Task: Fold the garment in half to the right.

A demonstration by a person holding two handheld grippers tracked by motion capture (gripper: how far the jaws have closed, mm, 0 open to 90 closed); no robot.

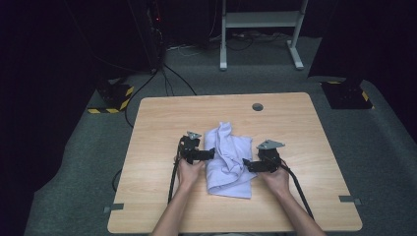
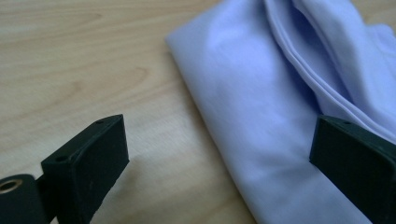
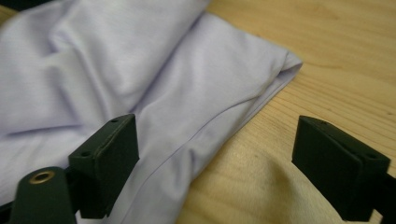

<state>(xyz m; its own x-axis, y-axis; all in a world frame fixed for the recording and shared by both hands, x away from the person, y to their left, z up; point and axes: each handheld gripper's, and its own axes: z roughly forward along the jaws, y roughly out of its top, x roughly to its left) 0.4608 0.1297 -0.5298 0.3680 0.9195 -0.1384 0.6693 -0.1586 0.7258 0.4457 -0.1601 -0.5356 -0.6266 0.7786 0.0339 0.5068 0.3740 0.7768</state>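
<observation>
Overhead, a pale lilac cloth (image 1: 227, 160) lay crumpled mid-desk (image 1: 157, 128), the left hand-held gripper (image 1: 209, 155) at its left edge and the right hand-held gripper (image 1: 247, 165) at its right edge. No container stood on the desk.

Along the left hand-held gripper (image 2: 219, 154), the jaws were spread wide, one over bare wood, the other over the cloth (image 2: 261, 93), straddling its folded edge. To grasp well, it should probably slide lower so one jaw slips under the fold.

Along the right hand-held gripper (image 3: 229, 163), the jaws were likewise spread, bracketing the cloth's (image 3: 140, 70) hem; closing on every layer near that corner would likely give an even lift.
</observation>
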